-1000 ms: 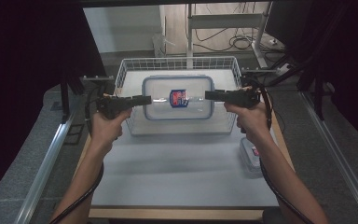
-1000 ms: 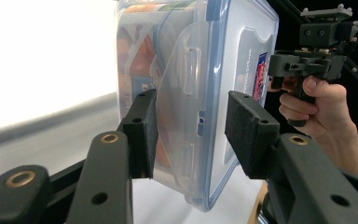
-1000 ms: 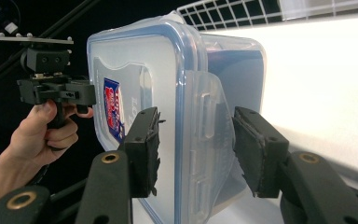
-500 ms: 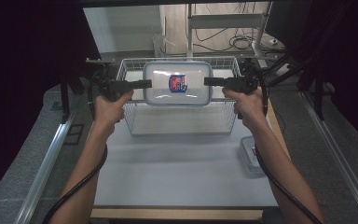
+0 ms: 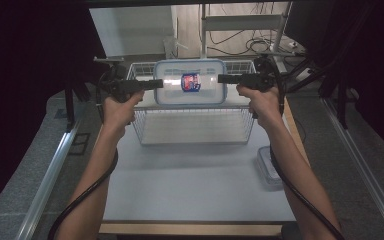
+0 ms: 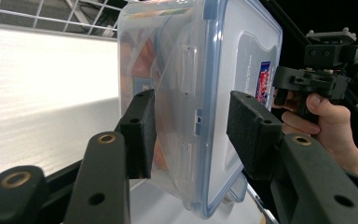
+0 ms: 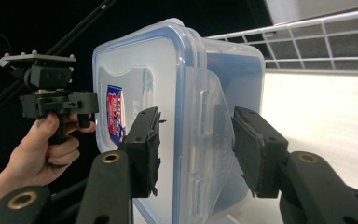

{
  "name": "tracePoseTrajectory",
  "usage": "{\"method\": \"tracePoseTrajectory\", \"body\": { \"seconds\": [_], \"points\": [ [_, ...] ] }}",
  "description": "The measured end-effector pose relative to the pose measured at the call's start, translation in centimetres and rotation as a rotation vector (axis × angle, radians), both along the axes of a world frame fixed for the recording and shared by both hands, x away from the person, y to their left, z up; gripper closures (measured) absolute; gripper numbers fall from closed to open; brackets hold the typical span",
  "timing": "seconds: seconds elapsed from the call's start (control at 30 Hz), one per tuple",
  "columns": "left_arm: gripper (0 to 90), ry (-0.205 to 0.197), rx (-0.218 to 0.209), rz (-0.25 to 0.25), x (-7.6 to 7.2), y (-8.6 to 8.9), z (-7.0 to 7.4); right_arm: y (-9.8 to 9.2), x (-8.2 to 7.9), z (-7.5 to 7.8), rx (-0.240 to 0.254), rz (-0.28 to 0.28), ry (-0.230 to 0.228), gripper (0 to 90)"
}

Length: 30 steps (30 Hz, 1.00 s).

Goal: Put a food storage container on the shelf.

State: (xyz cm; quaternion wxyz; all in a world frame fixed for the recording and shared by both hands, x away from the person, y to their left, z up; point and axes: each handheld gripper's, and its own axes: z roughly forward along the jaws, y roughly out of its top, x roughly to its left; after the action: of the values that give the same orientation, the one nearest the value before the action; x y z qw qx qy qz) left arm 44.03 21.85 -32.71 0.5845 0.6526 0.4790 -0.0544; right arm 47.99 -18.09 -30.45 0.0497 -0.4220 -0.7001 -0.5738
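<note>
A clear plastic container (image 5: 190, 95) with a blue-rimmed lid and a red-and-blue label hangs in the air over the far part of a white wire basket (image 5: 141, 126). My left gripper (image 5: 159, 84) is shut on its left end and my right gripper (image 5: 222, 78) on its right end. In the left gripper view the container (image 6: 182, 56) stands on edge between the pads of my left gripper (image 6: 193, 123), with the right gripper (image 6: 321, 77) beyond. In the right gripper view my right gripper (image 7: 196, 144) clamps the container (image 7: 135, 70) at its side latch, and the left gripper (image 7: 51, 100) is at the far end.
The wire basket stands at the far middle of the white table (image 5: 190, 185). A second clear container (image 5: 270, 167) lies at the table's right edge by my right forearm. Dark stands and cables surround the far end.
Both hands have carried the container up out of the basket and towards its far side. The grip on each end has stayed the same.
</note>
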Motion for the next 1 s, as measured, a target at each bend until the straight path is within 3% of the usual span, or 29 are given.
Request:
{"method": "tracePoseTrajectory", "body": {
  "seconds": [0.4,0.5,0.6,0.7,0.73,0.87,1.0],
  "points": [
    [49.0,-0.011,0.015,0.024,0.4,-0.4,-0.1,0.5,0.6,-0.2,-0.016,-0.033,-0.011,47.7],
    [42.5,-0.007,0.037,0.043,0.6,-0.8,-0.3,0.7,0.8,-0.5,-0.023,-0.031,-0.013,45.7],
    [37.0,0.006,0.024,0.053,1.0,-0.9,-0.8,0.8,1.0,-0.9,-0.024,-0.056,-0.025,42.8],
    [37.8,0.004,0.03,0.055,1.1,-0.9,-1.0,0.8,1.1,-1.1,-0.071,-0.084,-0.029,43.4],
    [37.3,0.001,0.034,0.058,1.1,-1.0,-1.0,0.8,1.2,-1.2,-0.062,-0.083,-0.029,43.8],
    [32.5,-0.051,0.057,0.066,0.7,-1.1,-0.7,0.6,1.1,-1.2,-0.074,-0.091,-0.056,44.1],
    [29.1,-0.145,0.127,0.07,-0.6,-1.0,-0.2,0.4,0.0,-0.5,-0.159,-0.097,-0.16,47.0]
  ]
}}
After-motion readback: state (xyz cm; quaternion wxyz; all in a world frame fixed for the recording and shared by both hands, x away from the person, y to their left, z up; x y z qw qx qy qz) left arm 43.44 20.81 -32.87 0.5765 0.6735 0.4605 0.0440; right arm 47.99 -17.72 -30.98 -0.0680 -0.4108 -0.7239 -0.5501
